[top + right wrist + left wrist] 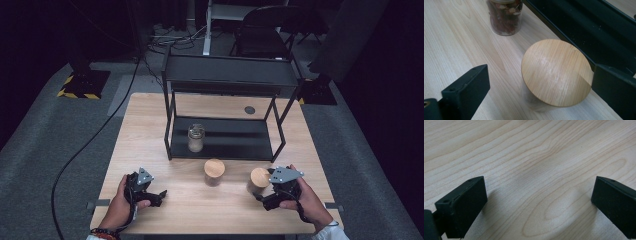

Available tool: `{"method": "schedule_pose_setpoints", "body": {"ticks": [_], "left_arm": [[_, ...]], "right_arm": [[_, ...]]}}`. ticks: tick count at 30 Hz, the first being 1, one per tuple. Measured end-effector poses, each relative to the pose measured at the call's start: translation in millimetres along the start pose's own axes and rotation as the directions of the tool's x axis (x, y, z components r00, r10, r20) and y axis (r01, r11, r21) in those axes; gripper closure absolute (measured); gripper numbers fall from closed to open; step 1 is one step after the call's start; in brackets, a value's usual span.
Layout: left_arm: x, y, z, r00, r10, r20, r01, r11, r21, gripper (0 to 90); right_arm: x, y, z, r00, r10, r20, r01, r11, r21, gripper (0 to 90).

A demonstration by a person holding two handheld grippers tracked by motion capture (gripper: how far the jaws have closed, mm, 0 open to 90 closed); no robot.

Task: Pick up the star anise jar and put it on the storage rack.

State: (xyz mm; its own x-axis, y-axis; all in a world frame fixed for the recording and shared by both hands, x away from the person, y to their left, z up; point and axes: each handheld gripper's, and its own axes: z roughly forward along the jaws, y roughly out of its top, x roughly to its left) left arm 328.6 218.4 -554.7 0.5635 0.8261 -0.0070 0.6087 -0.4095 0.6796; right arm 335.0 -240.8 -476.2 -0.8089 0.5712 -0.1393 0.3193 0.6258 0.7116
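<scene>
Two glass jars with round wooden lids stand on the wooden table in front of a black rack. One lidded jar is at the middle, its reddish contents visible in the right gripper view. The other lidded jar sits to the right. My right gripper is open, its jaws standing on either side of this jar just above lid height, not touching it. My left gripper is open low over bare table at the front left. A third glass jar stands on the rack's lower shelf.
The black two-level rack spans the table's middle and back; its lower shelf edge runs close behind the right jar. A small dark disc lies on the table behind the rack. A chair and floor cables are beyond the table.
</scene>
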Motion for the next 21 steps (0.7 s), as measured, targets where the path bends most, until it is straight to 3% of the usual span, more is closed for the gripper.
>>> {"method": "schedule_pose_setpoints", "body": {"ticks": [8, 21], "left_arm": [[0.0, 0.0, 0.0, 1.0, 0.0, 0.001, 0.0, 1.0, 0.0, 0.0], [0.1, 0.0, 0.0, 1.0, 0.002, 0.0, -0.002, 1.0, 0.0, 0.0]], "right_arm": [[1.6, 14.1, 5.8, 0.9998, -0.018, -0.006, 0.018, 0.9998, -0.003, 1.9], [10.8, 40.9, 21.8, 0.9962, -0.068, -0.055, 0.068, 0.9976, 0.007, 1.9]]}}
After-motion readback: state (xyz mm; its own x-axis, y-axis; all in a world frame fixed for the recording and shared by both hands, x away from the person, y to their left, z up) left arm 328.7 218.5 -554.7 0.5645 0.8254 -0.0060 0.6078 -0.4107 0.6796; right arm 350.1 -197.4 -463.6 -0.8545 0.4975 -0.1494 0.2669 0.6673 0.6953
